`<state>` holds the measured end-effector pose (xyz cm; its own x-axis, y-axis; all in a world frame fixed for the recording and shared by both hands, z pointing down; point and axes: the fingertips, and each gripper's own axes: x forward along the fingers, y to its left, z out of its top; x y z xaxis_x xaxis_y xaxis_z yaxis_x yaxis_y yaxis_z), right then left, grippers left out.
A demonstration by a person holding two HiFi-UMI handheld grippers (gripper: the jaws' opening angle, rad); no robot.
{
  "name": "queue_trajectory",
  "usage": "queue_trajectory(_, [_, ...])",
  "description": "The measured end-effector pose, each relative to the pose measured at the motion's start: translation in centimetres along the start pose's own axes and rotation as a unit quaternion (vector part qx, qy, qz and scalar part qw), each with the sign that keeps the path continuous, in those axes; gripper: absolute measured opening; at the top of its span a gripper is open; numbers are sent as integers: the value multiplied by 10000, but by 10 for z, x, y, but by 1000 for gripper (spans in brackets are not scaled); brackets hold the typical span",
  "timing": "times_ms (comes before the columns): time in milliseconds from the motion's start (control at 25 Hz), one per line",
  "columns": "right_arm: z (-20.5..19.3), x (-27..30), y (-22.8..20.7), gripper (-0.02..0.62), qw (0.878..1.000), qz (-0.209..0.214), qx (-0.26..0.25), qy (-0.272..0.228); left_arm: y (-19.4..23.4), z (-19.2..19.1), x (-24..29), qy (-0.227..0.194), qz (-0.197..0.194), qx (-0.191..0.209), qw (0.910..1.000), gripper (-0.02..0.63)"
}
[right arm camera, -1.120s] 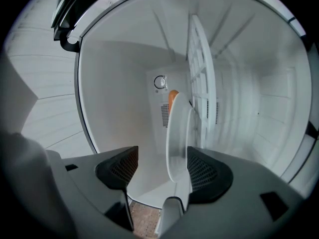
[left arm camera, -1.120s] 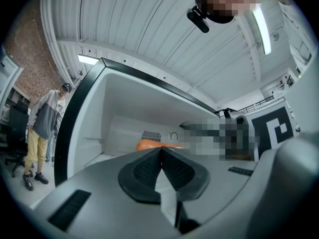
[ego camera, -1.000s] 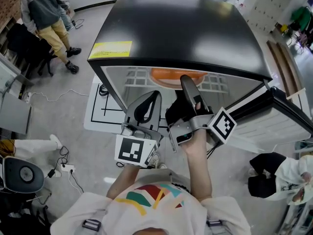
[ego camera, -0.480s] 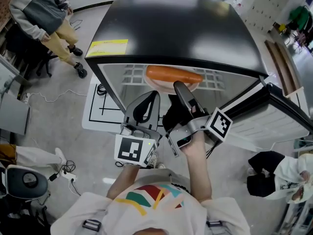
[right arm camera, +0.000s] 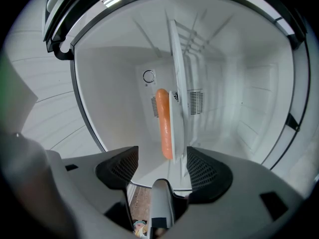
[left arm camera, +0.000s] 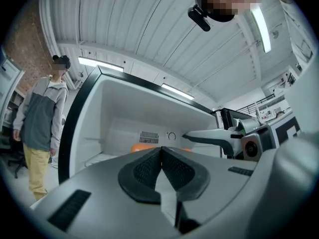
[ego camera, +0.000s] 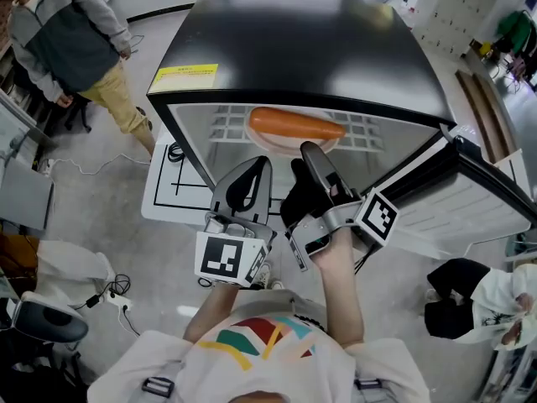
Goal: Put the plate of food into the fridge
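A pale plate (ego camera: 289, 144) with a long orange sausage-like food (ego camera: 295, 125) rests on the wire shelf (ego camera: 231, 128) inside the open black fridge (ego camera: 310, 49). My right gripper (ego camera: 309, 159) is open just in front of the plate. In the right gripper view the food (right arm camera: 163, 123) and the plate's rim (right arm camera: 176, 114) lie beyond the spread pads (right arm camera: 207, 171), and I cannot tell if the rim touches one. My left gripper (ego camera: 262, 168) is shut and empty, held outside the fridge's opening. In the left gripper view its pads (left arm camera: 172, 168) meet, with the food (left arm camera: 143, 147) behind them.
The fridge door (ego camera: 470, 191) stands open at the right. A person (ego camera: 71, 40) in a grey top stands at the left of the fridge. Cables (ego camera: 101, 284) and white cloths lie on the floor at the left. White fridge walls (right arm camera: 239, 93) surround the shelf.
My right gripper has drawn back a little from the plate, which stays on the shelf and shows more fully. The bystander has stepped closer at the left. My left gripper barely moved.
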<state>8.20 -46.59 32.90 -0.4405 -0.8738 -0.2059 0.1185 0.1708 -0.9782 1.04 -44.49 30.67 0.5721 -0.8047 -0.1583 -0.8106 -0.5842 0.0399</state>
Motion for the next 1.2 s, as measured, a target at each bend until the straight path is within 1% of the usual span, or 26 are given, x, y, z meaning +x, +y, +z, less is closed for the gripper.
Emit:
queue_trajectory(280, [0,-22,-5,282,9999,-6,26,-157,-1,0,-7,34,63,13,10000,6])
queue_trajectory(400, [1,-34,-2,282,9995,-18,37,-303,-5,4,-12,33,64,19,10000,6])
queue_trajectory(640, [7,-52,4,282,9980,131,86,-604,-9,3,-20,58,45,8,10000,6])
queue_trajectory(800, [7,-57,7,281,9975,219,85,-660,-13,6,-23,23,13,44,10000,6])
queue_trajectory(1000, [2,-59,14,281,9966,390,251,-677,-18,8,-28,32,-16,99,9999,6])
queue_trajectory(1200, [4,-68,18,281,9952,440,131,-864,-22,12,-33,12,-31,157,9999,6])
